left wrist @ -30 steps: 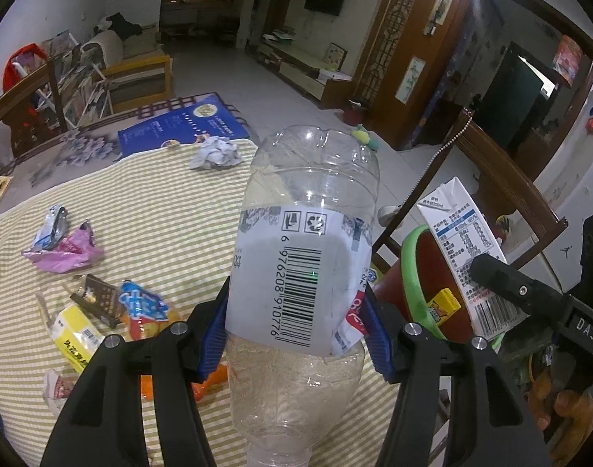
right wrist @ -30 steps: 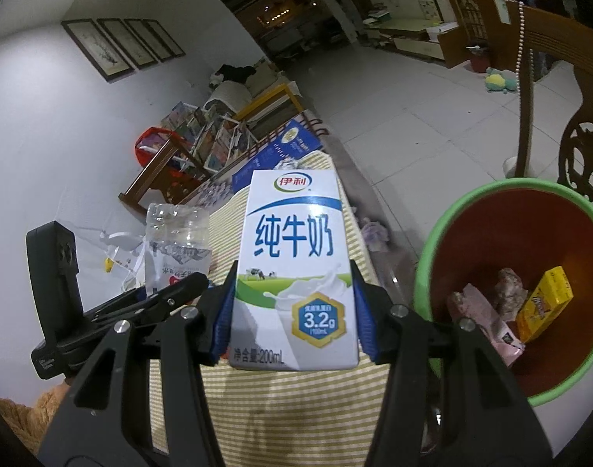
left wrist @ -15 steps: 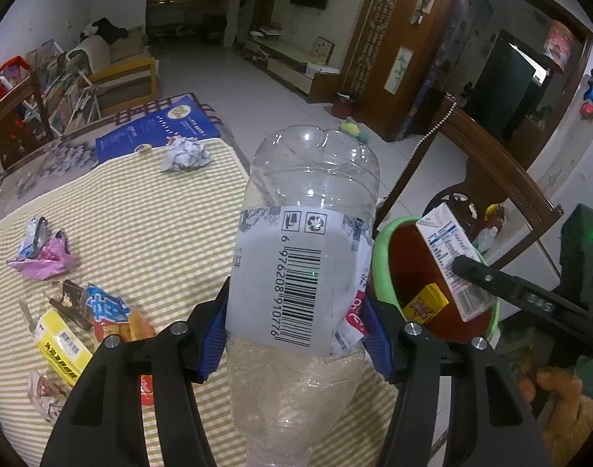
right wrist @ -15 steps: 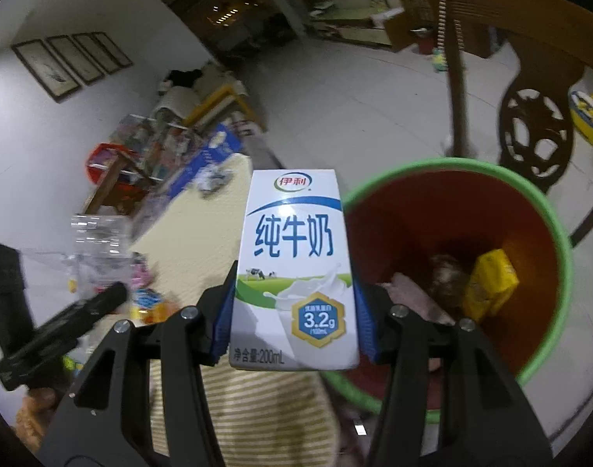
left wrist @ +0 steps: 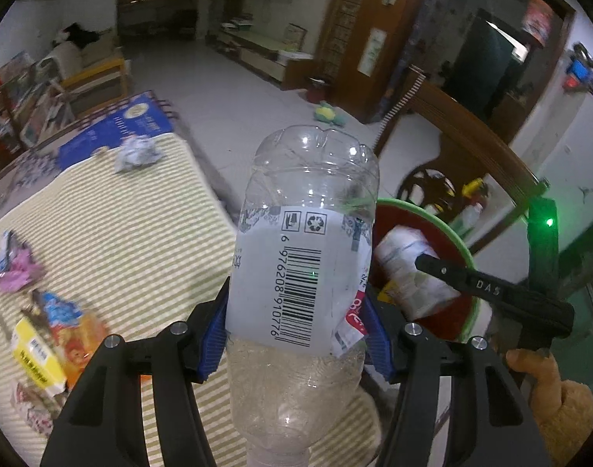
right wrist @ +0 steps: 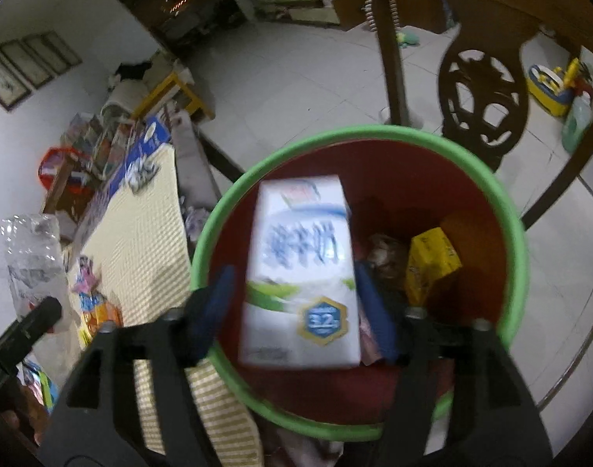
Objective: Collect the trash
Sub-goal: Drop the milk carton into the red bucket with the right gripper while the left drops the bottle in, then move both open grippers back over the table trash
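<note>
While the right gripper tilts steeply down over the green-rimmed bin, its jaws are opening, and the milk carton sits loose between them, a gap showing at each blue pad, above the bin's red inside. Left of the bin, over the striped tablecloth, the left gripper points downward too, pinching a clear plastic bottle by its label.

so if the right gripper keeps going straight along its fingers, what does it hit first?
The milk carton, lying between the right gripper's opening jaws. Past it, probably the trash in the bottom of the green-rimmed bin, such as the yellow box; depth is unclear.
</note>
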